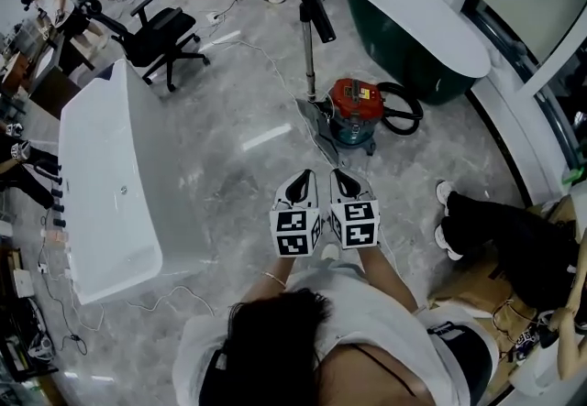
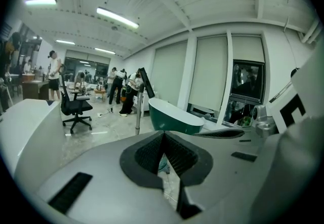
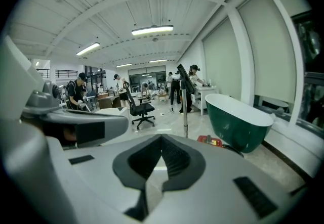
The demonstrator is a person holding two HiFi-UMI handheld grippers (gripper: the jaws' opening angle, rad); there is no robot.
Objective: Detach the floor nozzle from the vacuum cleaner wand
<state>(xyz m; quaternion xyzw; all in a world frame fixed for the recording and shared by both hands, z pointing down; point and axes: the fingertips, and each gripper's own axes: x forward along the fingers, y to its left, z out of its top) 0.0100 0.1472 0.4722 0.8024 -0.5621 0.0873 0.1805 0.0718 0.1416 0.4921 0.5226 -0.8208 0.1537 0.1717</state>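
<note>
L gripper (image 1: 304, 178) & R gripper (image 1: 342, 177): fingers (image 2: 179, 154) together, empty, short of red vac (image 1: 356, 109).

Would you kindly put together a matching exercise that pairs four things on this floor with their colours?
Things:
1. vacuum cleaner canister
2. bathtub at the head view's right
3. bathtub at the head view's left
4. office chair

Colours:
A. black
B. white all over
C. red on top
D. dark green outside, white inside

Pairs: 1-C; 2-D; 3-B; 4-A
</note>
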